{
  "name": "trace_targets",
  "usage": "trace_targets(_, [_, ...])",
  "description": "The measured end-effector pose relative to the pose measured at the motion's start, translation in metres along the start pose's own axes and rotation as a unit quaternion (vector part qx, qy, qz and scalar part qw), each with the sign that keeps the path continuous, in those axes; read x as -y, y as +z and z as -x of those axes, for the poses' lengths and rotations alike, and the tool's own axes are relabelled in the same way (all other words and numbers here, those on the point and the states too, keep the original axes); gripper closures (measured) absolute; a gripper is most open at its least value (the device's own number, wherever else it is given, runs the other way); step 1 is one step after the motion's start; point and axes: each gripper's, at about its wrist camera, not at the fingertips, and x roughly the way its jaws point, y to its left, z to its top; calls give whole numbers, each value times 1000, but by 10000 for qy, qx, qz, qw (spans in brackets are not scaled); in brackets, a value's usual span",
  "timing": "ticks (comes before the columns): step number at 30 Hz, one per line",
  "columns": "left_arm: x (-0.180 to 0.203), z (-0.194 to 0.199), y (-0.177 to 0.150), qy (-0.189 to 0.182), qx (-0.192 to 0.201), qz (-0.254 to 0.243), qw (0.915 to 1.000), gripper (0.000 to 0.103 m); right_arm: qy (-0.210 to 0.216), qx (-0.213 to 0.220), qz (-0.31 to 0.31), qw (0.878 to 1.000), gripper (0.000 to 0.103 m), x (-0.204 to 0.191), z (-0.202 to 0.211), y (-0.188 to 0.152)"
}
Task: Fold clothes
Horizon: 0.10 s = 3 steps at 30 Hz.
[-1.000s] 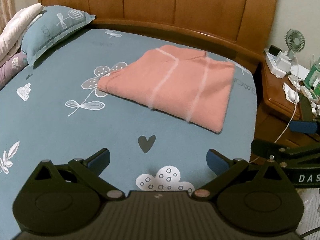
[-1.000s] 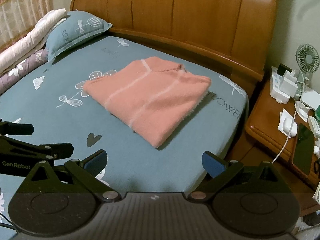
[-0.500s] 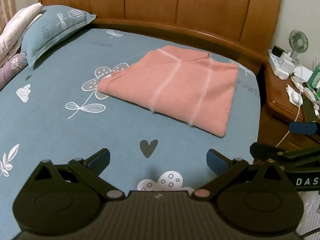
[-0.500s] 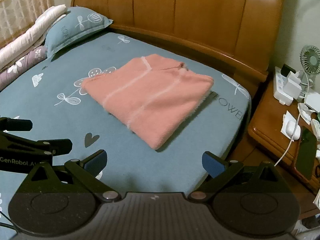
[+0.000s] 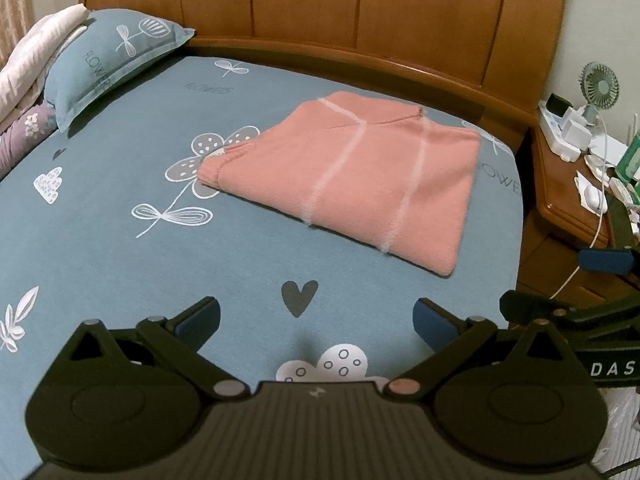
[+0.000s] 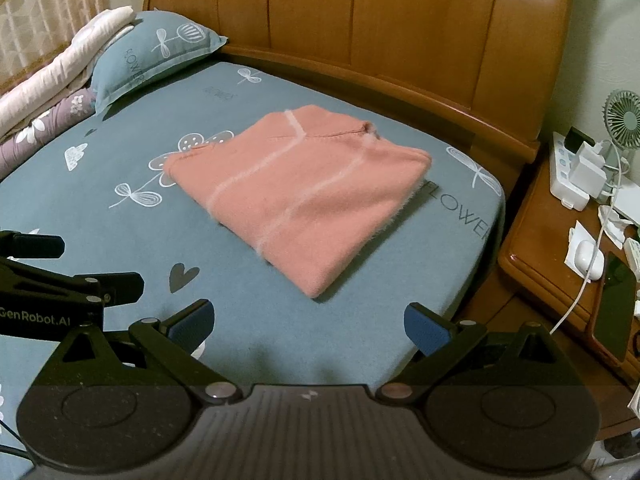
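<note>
We see a fuzzy pink knit sweater [image 6: 304,196] on a matt cotton bedsheet [image 6: 120,248], before a glossy varnished wood headboard [image 6: 360,20].

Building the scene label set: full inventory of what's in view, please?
sweater: 1, salmon pink with pale stripes, folded, on bed near headboard
bed sheet: 1, grey-blue with white flower prints, covers mattress
pillow: 1, matching grey-blue, far left corner
rolled bedding: pale pink and purple, left edge
headboard: 1, brown wood
nightstand: 1, brown wood, right of bed
fan: 1, green, on nightstand
power strip: 1, white, with chargers
left gripper: black, blue pads, open, empty
right gripper: same, open, empty
</note>
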Motion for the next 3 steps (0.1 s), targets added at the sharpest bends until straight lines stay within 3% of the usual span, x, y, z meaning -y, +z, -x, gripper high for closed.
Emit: trace_targets(3, [0,0,0,-7,-1,9,10000,1,9,0,12,10000,0,0,0,-1])
